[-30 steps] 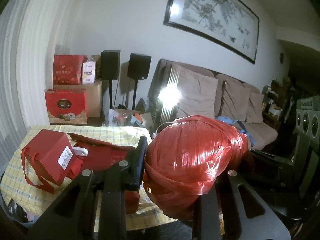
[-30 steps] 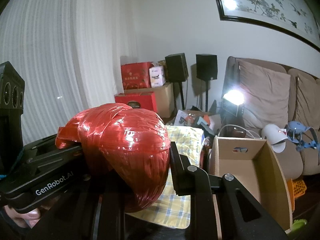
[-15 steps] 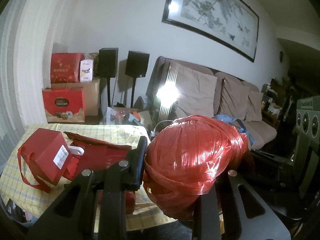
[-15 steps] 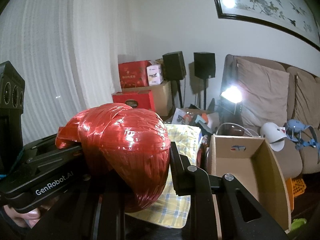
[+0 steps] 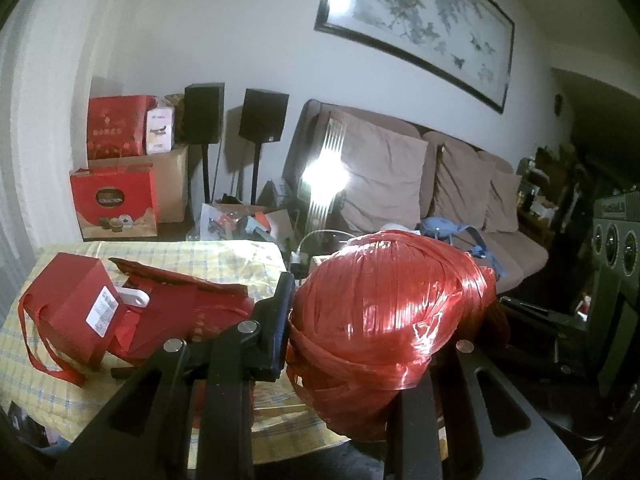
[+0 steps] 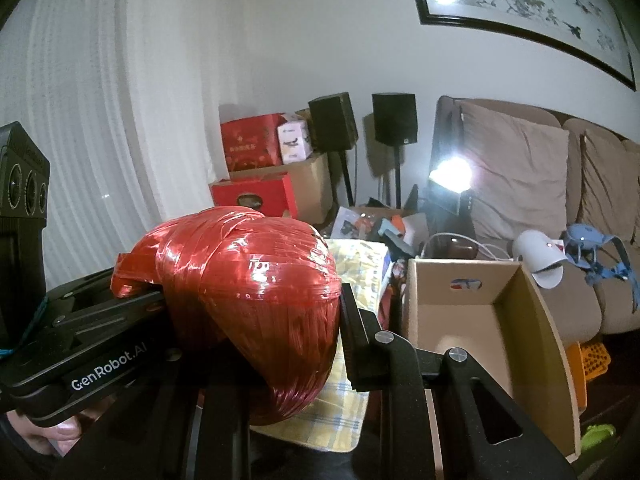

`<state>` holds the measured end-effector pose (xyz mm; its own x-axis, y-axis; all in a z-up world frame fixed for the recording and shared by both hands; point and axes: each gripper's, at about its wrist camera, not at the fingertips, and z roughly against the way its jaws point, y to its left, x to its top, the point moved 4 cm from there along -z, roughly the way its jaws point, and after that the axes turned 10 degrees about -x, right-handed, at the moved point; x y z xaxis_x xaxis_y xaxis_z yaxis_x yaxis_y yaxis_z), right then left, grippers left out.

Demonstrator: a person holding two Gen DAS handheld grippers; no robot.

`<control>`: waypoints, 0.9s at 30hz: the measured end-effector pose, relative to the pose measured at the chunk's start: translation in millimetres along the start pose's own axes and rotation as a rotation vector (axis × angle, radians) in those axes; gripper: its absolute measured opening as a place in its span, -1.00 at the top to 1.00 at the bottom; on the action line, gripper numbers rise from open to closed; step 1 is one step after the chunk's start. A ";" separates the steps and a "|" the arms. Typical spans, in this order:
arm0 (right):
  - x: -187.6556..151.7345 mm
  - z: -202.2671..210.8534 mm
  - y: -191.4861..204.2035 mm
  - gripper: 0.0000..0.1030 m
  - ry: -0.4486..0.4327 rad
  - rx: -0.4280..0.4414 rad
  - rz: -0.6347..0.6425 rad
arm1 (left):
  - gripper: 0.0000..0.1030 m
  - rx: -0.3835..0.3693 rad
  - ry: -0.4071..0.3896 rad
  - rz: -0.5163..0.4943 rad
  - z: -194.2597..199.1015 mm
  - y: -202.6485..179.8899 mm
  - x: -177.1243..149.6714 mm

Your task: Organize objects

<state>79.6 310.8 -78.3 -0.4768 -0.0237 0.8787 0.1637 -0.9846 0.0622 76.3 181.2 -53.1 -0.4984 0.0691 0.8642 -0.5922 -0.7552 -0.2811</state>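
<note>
A big ball of shiny red plastic twine (image 5: 392, 312) fills the middle of the left wrist view. My left gripper (image 5: 388, 300) is shut on it, the left finger (image 5: 280, 312) pressed against its side and the other finger hidden behind it. In the right wrist view the same ball (image 6: 248, 292) sits between my right gripper's (image 6: 256, 304) fingers, which are also shut on it. The left gripper's black frame (image 6: 80, 344) reaches in from the left under the ball. An open cardboard box (image 6: 472, 320) stands just right of the right gripper.
A table with a yellow checked cloth (image 5: 200, 256) lies below and left, bearing a red gift box with handles (image 5: 80, 312) and a flat red bag (image 5: 192, 308). Beyond are a sofa (image 5: 460, 192), two speakers on stands (image 5: 262, 116), stacked red boxes (image 5: 116, 200) and a bright lamp (image 5: 324, 172).
Both views have slid a little to the right, the room drifting leftward. The ball stays clamped between both grippers in the same place.
</note>
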 end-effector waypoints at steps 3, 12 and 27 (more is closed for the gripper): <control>0.4 0.8 -4.0 0.58 0.000 -0.009 -0.002 | 0.56 -0.006 0.001 -0.002 -2.4 -2.9 0.5; -0.6 -1.0 -9.1 0.58 0.011 -0.022 0.002 | 0.56 -0.016 0.015 -0.002 -7.3 -5.1 -0.2; -1.4 -2.7 -18.9 0.57 0.027 -0.039 -0.010 | 0.55 -0.029 0.034 0.001 -16.6 -11.9 -1.6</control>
<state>74.9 328.9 -82.0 -0.5014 -0.0178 0.8650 0.1251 -0.9908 0.0521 73.6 200.9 -58.2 -0.5195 0.0909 0.8496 -0.6099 -0.7358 -0.2942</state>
